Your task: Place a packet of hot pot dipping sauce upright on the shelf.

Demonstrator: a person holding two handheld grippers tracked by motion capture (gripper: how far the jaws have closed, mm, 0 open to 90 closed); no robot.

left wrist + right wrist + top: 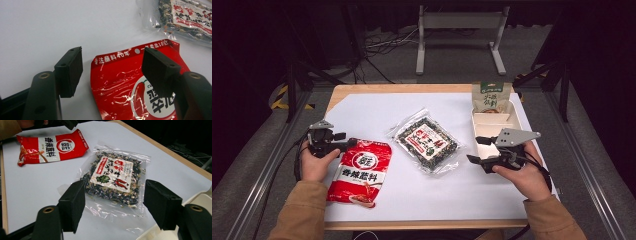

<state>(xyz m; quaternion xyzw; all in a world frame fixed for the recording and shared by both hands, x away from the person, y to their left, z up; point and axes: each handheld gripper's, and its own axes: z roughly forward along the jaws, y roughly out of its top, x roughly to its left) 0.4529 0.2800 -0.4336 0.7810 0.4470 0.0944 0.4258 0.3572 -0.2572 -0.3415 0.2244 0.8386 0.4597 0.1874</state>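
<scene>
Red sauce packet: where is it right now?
In the high view the red sauce packet lies flat at the table's left, beside the clear dried-mix bag, with the open left claw at its top edge.

Grey metal stand (460,37), dark floor (452,70)

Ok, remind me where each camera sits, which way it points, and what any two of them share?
High view: above the person's side of the table, looking forward and down; shows both hands, left hand-held gripper and right hand-held gripper.
Left gripper view: rides the left hand-held gripper, looking along open jaws at the red pouch.
Right gripper view: rides the right hand-held gripper, looking along open jaws at the clear packet; a sleeve at top left.
Shared: all three show the red pouch and clear packet.
</scene>
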